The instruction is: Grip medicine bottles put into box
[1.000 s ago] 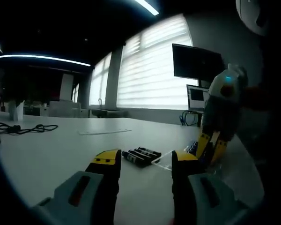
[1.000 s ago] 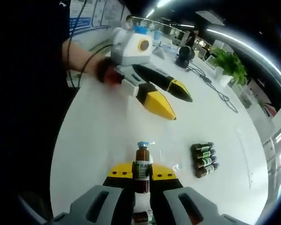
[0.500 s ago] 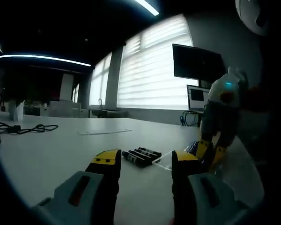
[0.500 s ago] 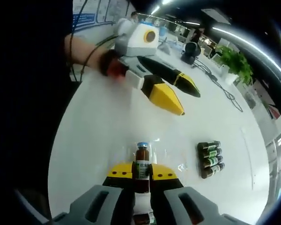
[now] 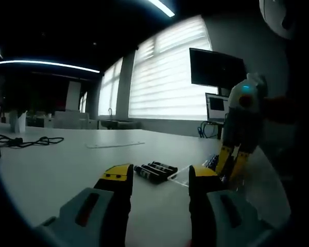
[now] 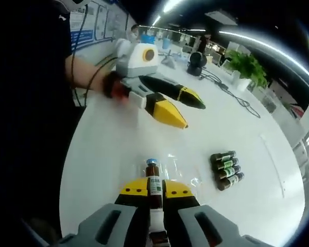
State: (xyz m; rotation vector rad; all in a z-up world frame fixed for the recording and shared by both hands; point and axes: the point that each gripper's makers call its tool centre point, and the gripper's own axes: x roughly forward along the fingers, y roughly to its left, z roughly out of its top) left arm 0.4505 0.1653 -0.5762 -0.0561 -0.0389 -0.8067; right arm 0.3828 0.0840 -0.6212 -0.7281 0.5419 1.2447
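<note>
In the right gripper view, the right gripper [image 6: 154, 189] was clenched on a brown medicine bottle [image 6: 153, 177], its yellow-tipped jaws pressed against the bottle's sides. The bottle stood upright between them, its blue cap and white label rising above the jaw tips. Just beyond it on the white table [image 6: 108, 154] lay a clear plastic box [image 6: 177, 170], hard to make out; whether the bottle touched it could not be told. To the right of the box, four more bottles [image 6: 226, 170] lay on their sides in a tight row, touching one another.

Further up that view the left gripper [image 6: 177, 108] hovered over the table with its jaws released and nothing between them, held by a person's hand [image 6: 90, 77]. A potted plant [image 6: 244, 67] stood at the far edge of the table.

In the left gripper view, the left gripper [image 5: 157, 177] showed its two jaws well apart and empty. Beyond them lay the row of bottles [image 5: 154, 171], and to the right the right gripper [image 5: 232, 159] pointed down at the table near the box edge [image 5: 183, 177]. A black cable [image 5: 26, 140] lay far left, and a dark monitor [image 5: 216, 69] stood before the bright window blinds
</note>
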